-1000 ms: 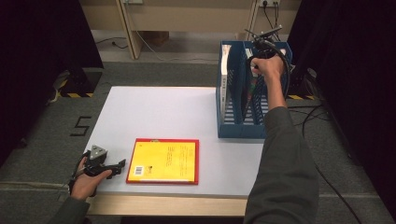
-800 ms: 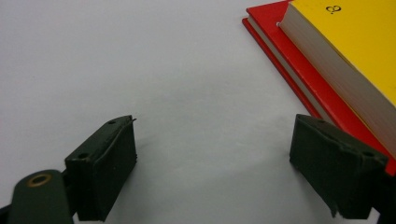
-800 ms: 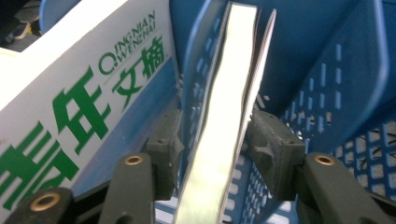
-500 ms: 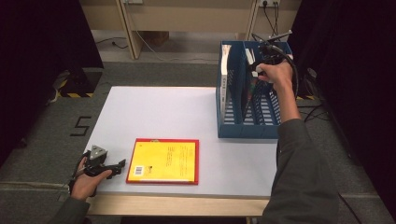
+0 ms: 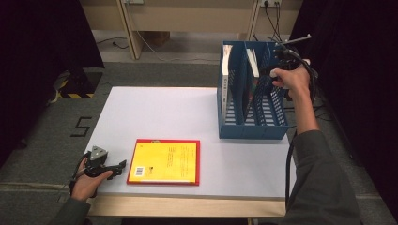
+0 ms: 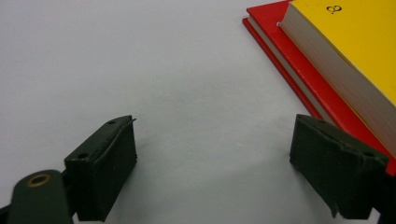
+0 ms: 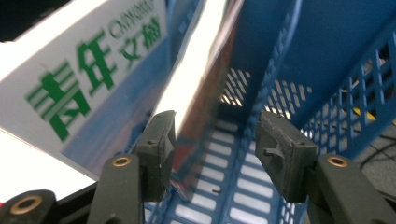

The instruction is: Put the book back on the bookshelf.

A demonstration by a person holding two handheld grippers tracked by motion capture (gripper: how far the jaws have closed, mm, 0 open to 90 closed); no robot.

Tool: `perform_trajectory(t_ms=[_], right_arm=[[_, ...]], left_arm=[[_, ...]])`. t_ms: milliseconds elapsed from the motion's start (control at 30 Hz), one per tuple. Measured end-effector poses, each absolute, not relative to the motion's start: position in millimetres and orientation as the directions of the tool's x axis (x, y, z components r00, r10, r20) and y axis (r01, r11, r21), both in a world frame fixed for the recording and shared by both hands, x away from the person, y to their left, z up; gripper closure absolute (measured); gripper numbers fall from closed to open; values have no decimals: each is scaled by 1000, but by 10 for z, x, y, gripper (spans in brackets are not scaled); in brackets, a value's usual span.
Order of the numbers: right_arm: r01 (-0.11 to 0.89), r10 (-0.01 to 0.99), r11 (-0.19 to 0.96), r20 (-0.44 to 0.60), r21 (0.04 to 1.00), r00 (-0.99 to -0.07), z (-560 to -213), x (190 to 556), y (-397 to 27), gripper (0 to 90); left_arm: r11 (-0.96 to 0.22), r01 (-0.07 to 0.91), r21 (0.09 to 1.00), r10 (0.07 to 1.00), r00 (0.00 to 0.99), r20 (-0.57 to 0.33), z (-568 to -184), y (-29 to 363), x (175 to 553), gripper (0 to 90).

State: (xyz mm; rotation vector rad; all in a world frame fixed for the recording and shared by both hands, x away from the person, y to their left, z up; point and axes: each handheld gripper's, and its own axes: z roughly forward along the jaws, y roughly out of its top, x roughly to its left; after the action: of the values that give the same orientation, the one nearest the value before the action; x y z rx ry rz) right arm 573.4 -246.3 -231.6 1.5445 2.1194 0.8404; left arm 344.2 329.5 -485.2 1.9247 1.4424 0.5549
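Up at the blue file rack [image 5: 253, 126], the right hand-held gripper [image 7: 212, 154] has just been opening; its jaws stand apart with nothing pressed, a book [image 7: 201, 88] standing in the middle slot just beside the left pad. That arm reaches forward, raised over the rack. The left hand-held gripper [image 6: 215, 172] rests open on the bench [image 5: 155, 112], beside the yellow book [image 5: 164, 161].

Glossy-covered book [image 7: 201, 88] stands in a perforated blue plastic rack [image 5: 253, 126].
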Motion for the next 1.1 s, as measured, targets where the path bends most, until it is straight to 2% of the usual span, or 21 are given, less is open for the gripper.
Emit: perform_trajectory(t_ms=[233,733,1100], right_arm=[[729,945,226,36,647,-325,-2459,5719,-2464,471],[733,942,239,30,637,-334,-2542,5806,-2267,473],[737,949,237,13,633,-316,-2540,5791,-2307,408]], left_arm=[[-172,670,722,952,300,-52,-4855,3293,3442,135],[-171,671,722,953,300,-53,-4855,3292,3442,135],[-171,671,722,953,300,-53,-4855,3292,3442,135]])
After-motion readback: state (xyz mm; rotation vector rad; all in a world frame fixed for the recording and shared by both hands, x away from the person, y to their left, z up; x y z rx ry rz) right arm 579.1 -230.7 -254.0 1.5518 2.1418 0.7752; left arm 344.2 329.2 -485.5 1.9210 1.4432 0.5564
